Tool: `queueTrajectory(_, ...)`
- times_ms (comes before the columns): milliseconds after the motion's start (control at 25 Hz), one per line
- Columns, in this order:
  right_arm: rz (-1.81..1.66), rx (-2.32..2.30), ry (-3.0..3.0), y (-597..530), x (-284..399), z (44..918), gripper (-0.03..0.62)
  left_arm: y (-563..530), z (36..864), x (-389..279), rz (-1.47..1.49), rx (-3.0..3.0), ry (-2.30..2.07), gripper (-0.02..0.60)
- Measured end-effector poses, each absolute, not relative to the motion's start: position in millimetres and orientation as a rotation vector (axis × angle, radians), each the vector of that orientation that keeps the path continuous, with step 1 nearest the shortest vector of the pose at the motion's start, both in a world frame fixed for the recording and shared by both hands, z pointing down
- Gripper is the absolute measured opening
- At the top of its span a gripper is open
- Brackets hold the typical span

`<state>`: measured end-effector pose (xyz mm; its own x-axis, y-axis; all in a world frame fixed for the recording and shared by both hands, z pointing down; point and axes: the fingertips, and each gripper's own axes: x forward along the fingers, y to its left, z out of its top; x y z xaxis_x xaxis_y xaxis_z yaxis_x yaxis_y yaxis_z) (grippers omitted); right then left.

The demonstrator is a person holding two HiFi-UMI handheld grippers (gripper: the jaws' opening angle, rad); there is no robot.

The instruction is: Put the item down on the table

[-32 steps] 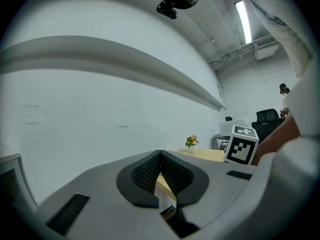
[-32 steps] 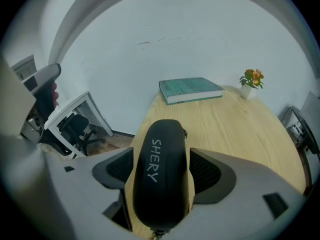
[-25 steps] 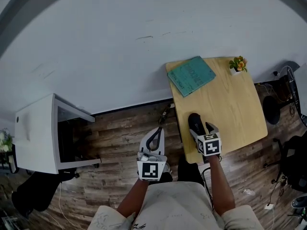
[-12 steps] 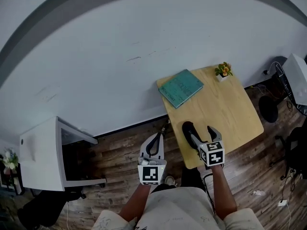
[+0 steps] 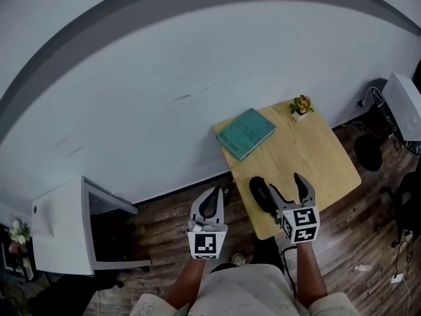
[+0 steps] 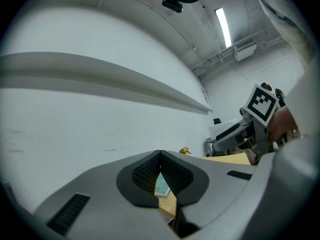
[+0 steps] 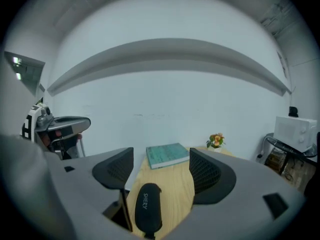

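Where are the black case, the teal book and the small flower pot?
black case (image 7: 147, 206): right gripper view, middle of its top.
teal book (image 5: 245, 132): head view, centre of its cover.
flower pot (image 5: 300, 104): head view, on the flowers.

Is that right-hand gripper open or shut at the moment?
Open. The right gripper has its jaws standing wide apart, and the black case lies on the wooden table, not clamped.

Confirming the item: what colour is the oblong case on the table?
The case is black; best in right gripper view.
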<state>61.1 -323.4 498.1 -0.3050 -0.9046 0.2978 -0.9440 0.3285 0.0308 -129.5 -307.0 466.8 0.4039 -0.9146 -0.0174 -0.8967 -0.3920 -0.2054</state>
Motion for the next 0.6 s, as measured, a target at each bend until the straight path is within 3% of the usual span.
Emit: queueTrajectory(600,-0.205,1.833,-2.502,-308,52,427,0.345,-305,439,-146,-0.089,-2.449,1.658,0.008)
